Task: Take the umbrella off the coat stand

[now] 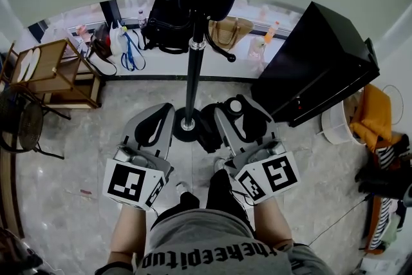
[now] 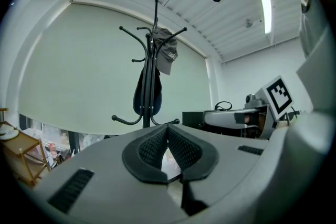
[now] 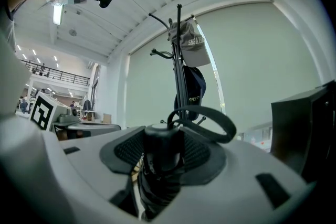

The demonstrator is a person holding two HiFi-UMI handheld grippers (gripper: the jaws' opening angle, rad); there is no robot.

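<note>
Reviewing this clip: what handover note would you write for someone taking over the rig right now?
Left tool: shut, empty, beside the coat stand pole.
Right tool: shut on the folded umbrella at its handle, strap loop sticking out ahead.
Done: the umbrella looks clear of the coat stand, which still carries a cap.
To do: probably just move the umbrella away from the stand.

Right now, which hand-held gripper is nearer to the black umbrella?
Right. The right hand-held gripper is shut on the umbrella, at its handle. The left hand-held gripper is shut and empty, apart from the umbrella, on the other side of the coat stand.
</note>
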